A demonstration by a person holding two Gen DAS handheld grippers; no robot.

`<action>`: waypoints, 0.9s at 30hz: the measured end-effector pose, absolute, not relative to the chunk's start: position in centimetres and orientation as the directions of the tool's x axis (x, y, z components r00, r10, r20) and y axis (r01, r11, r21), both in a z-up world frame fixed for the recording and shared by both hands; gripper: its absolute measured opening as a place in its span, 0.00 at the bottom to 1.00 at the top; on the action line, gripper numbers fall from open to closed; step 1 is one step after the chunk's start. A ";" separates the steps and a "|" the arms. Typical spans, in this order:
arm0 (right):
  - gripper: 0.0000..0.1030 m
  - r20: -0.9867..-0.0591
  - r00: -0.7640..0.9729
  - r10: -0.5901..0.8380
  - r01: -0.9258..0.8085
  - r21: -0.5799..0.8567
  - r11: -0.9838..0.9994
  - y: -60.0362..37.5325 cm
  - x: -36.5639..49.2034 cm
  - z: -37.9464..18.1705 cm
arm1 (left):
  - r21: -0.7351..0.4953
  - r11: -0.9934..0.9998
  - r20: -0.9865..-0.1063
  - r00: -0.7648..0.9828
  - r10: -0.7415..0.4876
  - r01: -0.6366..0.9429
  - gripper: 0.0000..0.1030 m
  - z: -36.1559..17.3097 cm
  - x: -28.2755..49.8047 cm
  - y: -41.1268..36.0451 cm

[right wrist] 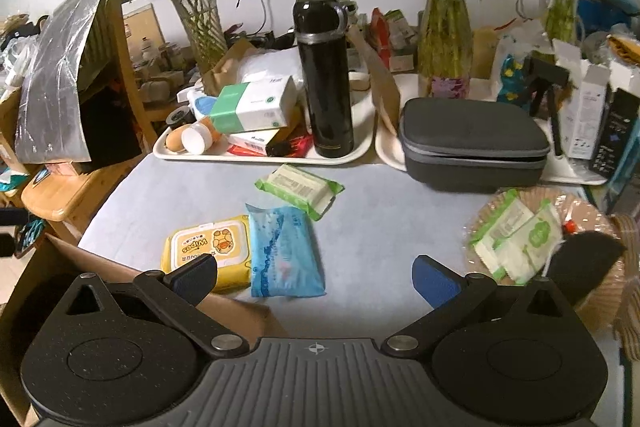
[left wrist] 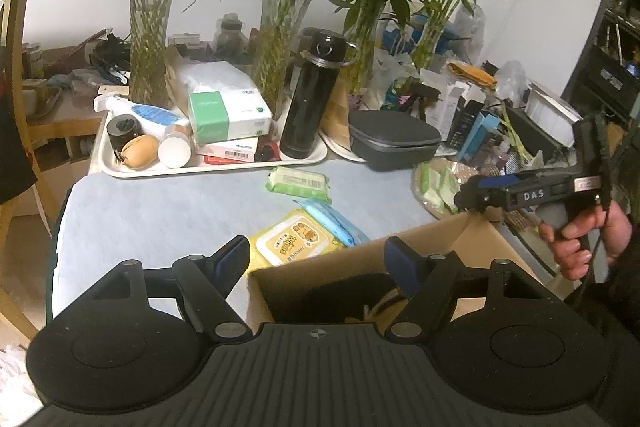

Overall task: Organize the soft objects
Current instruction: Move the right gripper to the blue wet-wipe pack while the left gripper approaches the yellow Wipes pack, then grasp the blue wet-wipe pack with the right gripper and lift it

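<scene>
I am holding both tongs spread wide with nothing in them: my left gripper (left wrist: 318, 259) is hovering over the near edge of the open brown cardboard box (left wrist: 352, 263), which has something dark lying inside, and my right gripper (right wrist: 316, 273) is hanging above the pale blue table (right wrist: 380, 227). Three soft packs are lying loose in front of me: the yellow wipes pack with a duck on its lid (right wrist: 208, 251), the crinkly blue tissue pack (right wrist: 284, 251) touching its right side, and the green-and-white tissue pack (right wrist: 300, 189) just beyond them, near the white tray (right wrist: 248, 157) with the tall black flask (right wrist: 324, 75). More green-and-white packets (right wrist: 516, 239) are resting in the round woven basket (right wrist: 600, 223) at my right.

I am judging this as the pause between picks, part-way through sorting. The blue pack is closest to my right tongs, so I am reckoning the next move calls for lowering them astride its width, squeezing gently since it will crumple, then carrying it to wherever it belongs; I cannot tell whether that is box or basket.
</scene>
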State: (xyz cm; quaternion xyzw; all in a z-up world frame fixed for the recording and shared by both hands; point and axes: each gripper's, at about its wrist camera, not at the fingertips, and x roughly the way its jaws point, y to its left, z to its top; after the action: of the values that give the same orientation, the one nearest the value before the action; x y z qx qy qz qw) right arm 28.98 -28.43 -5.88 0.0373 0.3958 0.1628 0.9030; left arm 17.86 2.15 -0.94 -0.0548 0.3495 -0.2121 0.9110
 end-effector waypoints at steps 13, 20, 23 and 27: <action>0.93 -0.720 0.549 0.424 -0.328 0.282 0.902 -28.9 33.7 -10.0 | -0.250 0.875 -0.623 0.622 -0.474 0.416 0.72 -1.2 21.5 3.1; 0.93 -0.735 0.485 0.474 -0.399 0.296 0.868 -28.4 35.8 -12.0 | -0.268 0.864 -0.624 0.606 -0.493 0.427 0.72 -2.2 24.0 3.8; 0.93 -0.743 0.449 0.497 -0.420 0.316 0.851 -28.2 36.8 -13.0 | -0.283 0.862 -0.623 0.602 -0.499 0.422 0.72 -2.9 25.1 4.1; 0.93 -0.750 0.398 0.528 -0.436 0.352 0.828 -27.9 38.3 -14.4 | -0.290 0.860 -0.632 0.591 -0.501 0.420 0.72 -4.1 26.6 4.4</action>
State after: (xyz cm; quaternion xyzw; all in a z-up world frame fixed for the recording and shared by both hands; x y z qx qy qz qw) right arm 38.26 -27.94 -14.44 0.0493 0.4665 0.2887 0.8347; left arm 26.56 4.37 -4.13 -0.0551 0.3707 -0.2586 0.8903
